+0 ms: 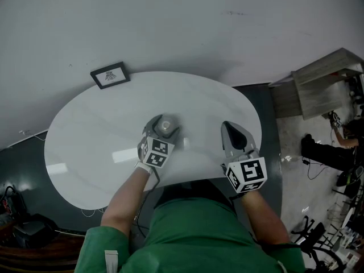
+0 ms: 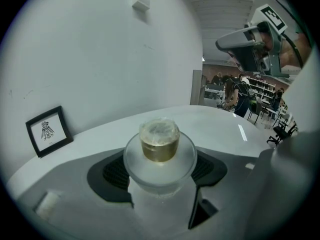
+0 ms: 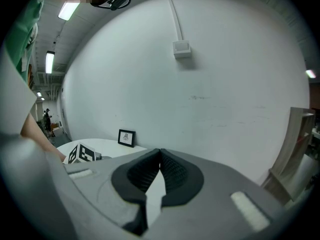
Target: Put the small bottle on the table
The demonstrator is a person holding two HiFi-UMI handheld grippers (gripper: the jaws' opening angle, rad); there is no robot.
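Note:
A small frosted bottle (image 2: 159, 166) with a gold cap (image 2: 159, 140) stands upright between the jaws of my left gripper (image 1: 164, 128), which is shut on its body. In the head view the small bottle (image 1: 165, 126) shows over the middle of the white oval table (image 1: 96, 135); whether its base touches the top I cannot tell. My right gripper (image 1: 234, 134) hangs above the table's right side, its jaws shut with the pads meeting and nothing held. The right gripper (image 3: 159, 160) points toward the white wall.
A small black-framed picture (image 1: 110, 75) stands at the table's back left edge. A white wall runs close behind the table. A grey cabinet (image 1: 327, 81) and a person (image 1: 344, 134) are off to the right. Bags and cables lie on the floor at lower left.

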